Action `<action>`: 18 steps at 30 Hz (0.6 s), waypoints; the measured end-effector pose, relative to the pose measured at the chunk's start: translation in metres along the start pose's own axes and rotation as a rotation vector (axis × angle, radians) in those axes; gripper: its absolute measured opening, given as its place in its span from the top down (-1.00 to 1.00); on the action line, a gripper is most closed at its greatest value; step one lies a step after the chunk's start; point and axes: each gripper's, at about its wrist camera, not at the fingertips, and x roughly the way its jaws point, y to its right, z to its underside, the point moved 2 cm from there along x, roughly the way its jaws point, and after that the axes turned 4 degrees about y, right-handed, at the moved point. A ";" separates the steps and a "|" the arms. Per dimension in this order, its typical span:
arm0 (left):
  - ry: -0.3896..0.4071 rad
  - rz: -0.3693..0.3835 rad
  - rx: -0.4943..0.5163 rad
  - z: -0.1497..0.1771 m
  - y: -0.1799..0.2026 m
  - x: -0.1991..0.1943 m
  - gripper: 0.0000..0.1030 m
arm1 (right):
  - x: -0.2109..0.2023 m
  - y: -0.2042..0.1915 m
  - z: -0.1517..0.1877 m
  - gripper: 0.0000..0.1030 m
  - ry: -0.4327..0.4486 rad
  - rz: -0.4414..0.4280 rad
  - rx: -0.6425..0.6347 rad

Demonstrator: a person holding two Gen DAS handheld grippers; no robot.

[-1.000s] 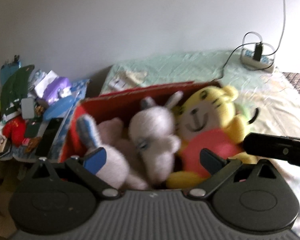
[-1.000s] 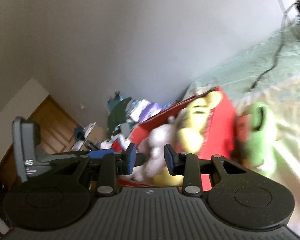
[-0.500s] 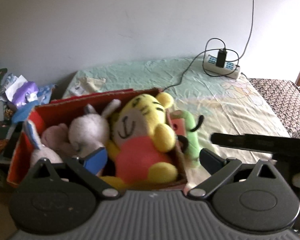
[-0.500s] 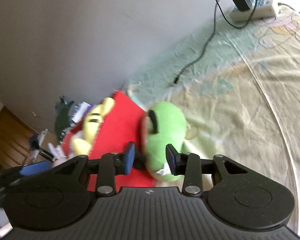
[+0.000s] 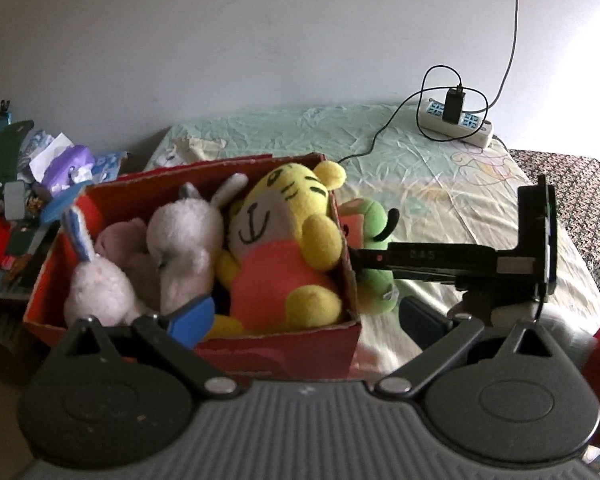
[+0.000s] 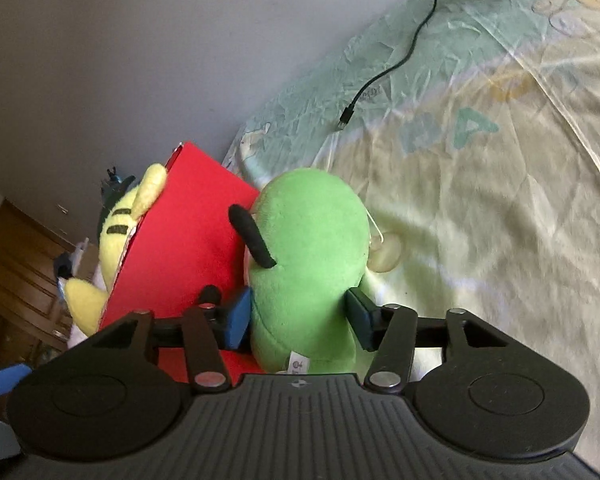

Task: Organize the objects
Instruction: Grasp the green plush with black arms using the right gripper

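R claw (image 6: pixel 298 316) wider, round green plush (image 6: pixel 307 264)

The right gripper (image 6: pixel 298 320) has just been opening its jaws, and a green plush toy (image 6: pixel 311 256) now sits between them. The blue pads (image 6: pixel 236 316) stand at either flank of the toy; contact cannot be confirmed. The toy lies on a pale patterned bedsheet (image 6: pixel 479 200), touching the outer wall of a red cardboard box (image 6: pixel 184 240). A yellow striped plush tiger (image 6: pixel 120 224) protrudes above the box rim. A black cable (image 6: pixel 383 72) lies on the sheet beyond.
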 end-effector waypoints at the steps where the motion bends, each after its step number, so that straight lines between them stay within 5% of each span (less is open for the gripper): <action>1: 0.001 0.003 0.001 0.000 0.001 -0.001 -0.93 | -0.002 0.002 -0.001 0.07 -0.003 -0.008 0.010; 7: 0.016 0.067 0.034 -0.004 0.022 0.000 -0.92 | -0.039 0.013 0.003 0.11 0.003 -0.070 0.073; 18: -0.029 0.352 0.119 -0.003 0.089 0.027 -0.90 | -0.129 0.044 0.031 0.09 0.049 -0.049 0.164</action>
